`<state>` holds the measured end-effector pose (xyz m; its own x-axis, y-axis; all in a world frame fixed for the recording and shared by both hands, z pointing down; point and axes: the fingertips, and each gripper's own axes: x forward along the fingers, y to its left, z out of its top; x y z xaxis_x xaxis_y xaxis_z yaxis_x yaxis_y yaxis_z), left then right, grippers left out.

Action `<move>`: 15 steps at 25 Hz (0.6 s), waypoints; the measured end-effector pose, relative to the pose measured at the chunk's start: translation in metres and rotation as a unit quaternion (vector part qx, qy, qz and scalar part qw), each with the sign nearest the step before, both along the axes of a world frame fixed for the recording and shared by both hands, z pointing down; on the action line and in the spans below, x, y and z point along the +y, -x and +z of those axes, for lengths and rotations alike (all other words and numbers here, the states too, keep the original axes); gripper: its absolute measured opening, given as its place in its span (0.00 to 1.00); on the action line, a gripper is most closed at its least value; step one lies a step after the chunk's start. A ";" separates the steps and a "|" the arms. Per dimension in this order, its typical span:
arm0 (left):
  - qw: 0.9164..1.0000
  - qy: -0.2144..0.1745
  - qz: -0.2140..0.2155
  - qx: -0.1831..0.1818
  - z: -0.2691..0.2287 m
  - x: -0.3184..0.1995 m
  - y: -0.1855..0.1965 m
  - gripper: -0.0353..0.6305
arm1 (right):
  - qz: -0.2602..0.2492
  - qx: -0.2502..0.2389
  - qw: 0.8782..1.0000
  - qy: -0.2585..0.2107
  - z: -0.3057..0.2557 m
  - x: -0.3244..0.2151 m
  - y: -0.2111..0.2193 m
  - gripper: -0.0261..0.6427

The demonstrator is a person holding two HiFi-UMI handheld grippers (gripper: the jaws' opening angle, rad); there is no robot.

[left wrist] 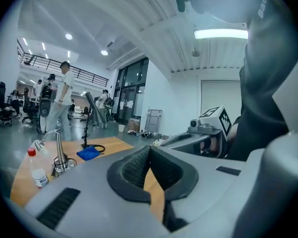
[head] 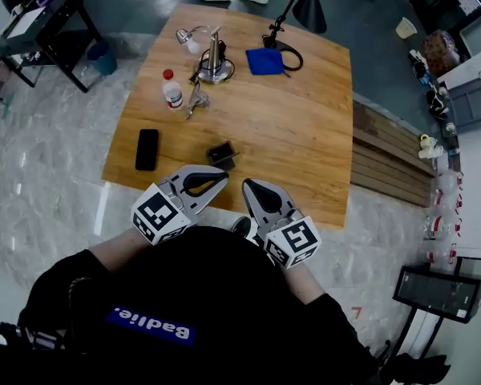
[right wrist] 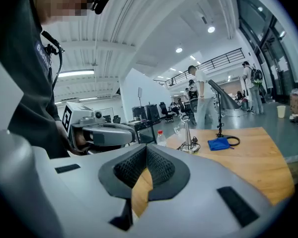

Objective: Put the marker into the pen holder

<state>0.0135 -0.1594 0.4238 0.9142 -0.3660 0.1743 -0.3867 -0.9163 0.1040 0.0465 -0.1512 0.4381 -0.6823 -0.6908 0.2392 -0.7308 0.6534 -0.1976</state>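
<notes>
Close against the person's black shirt (head: 192,295), the grey left gripper (head: 222,178) and grey right gripper (head: 248,185) hover at the wooden tabletop's (head: 305,135) near edge. Each has its jaws pressed together on nothing, seemingly a ready pose. The small black box-shaped pen holder (head: 222,154) sits just ahead, within easy reach. The marker is probably the slim grey item (head: 195,101) beside the clear plastic bottle (head: 171,89), nearer the far left corner, though it is too small to confirm.

Your tabletop (head: 305,127) is smooth, matt wood with a fine grain, and the floor (head: 48,159) around it is glossy marbled stone. The blue cloth (head: 264,61) looks soft, the phone (head: 147,149) glossy black, and the bottle (head: 172,93) clear plastic. Your left claw (left wrist: 149,150) and right claw (right wrist: 146,150) are matt grey plastic with ribbed black pads (right wrist: 161,165).
</notes>
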 end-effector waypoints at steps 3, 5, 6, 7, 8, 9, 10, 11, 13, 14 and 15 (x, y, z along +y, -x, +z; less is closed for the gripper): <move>1.000 -0.001 0.006 0.004 0.000 0.007 -0.002 0.07 | -0.005 0.004 1.000 0.005 0.000 0.006 0.002 0.04; 1.000 0.006 0.006 0.005 0.002 0.009 -0.001 0.07 | -0.004 0.003 1.000 0.004 0.000 0.007 0.003 0.04; 1.000 0.010 0.005 0.006 0.003 0.010 -0.001 0.07 | -0.004 0.002 1.000 0.004 0.000 0.008 0.004 0.04; 1.000 0.013 0.005 0.007 0.004 0.011 0.000 0.07 | -0.005 0.001 1.000 0.004 0.000 0.009 0.005 0.04; 1.000 0.015 0.005 0.007 0.004 0.012 0.000 0.07 | -0.006 0.002 1.000 0.003 0.000 0.009 0.005 0.04; 1.000 0.017 0.006 0.007 0.005 0.012 -0.001 0.07 | -0.008 0.003 1.000 0.003 0.001 0.010 0.006 0.04; 1.000 0.018 0.007 0.006 0.006 0.013 -0.002 0.07 | -0.010 0.005 1.000 0.001 0.001 0.011 0.006 0.04; 1.000 0.019 0.009 0.005 0.007 0.014 -0.002 0.07 | -0.012 0.008 1.000 0.001 0.001 0.012 0.006 0.04; 1.000 0.019 0.011 0.005 0.007 0.016 -0.004 0.07 | -0.017 0.010 1.000 0.002 0.000 0.015 0.007 0.04; 1.000 0.018 0.012 0.005 0.006 0.016 -0.004 0.07 | -0.020 0.011 1.000 0.002 0.000 0.016 0.008 0.04; 1.000 0.017 0.013 0.006 0.005 0.017 -0.005 0.07 | -0.021 0.011 1.000 0.002 -0.001 0.017 0.008 0.04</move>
